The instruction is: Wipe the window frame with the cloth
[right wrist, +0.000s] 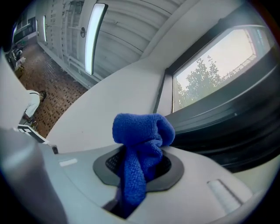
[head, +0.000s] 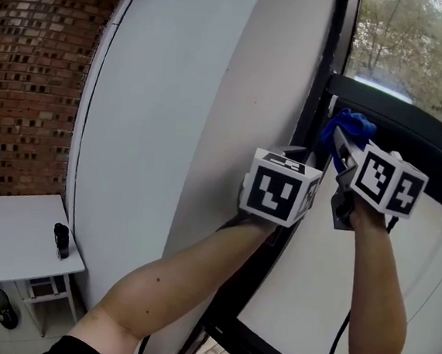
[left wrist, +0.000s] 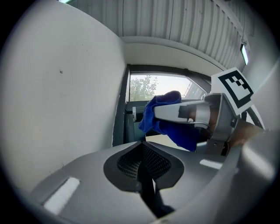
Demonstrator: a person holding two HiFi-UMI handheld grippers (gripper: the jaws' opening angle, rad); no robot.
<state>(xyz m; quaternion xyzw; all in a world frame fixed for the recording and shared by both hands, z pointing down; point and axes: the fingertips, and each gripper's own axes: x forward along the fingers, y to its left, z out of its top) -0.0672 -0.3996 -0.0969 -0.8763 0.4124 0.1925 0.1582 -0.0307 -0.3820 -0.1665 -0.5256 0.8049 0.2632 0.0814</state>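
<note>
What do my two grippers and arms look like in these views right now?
The left gripper and right gripper have smooth grey shells with black mesh pads at the jaws. Each carries a white cube with black square markers: left cube, right cube. A black cable hangs by the bare right forearm; the left forearm is bare below a dark sleeve.

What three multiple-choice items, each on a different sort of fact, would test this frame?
1. Where is the cloth? A in a bucket; B in the right hand-held gripper; C on a chair.
2. What colour is it? A blue; B red; C white.
3. How do the left hand-held gripper's jaws stand? A wide apart; B shut on a sponge; C together, empty.
Answers: 1 B, the right gripper view shows its jaws clamping the cloth; 2 A, it is blue in all views; 3 C, the left gripper view shows only a thin slit between them.
</note>
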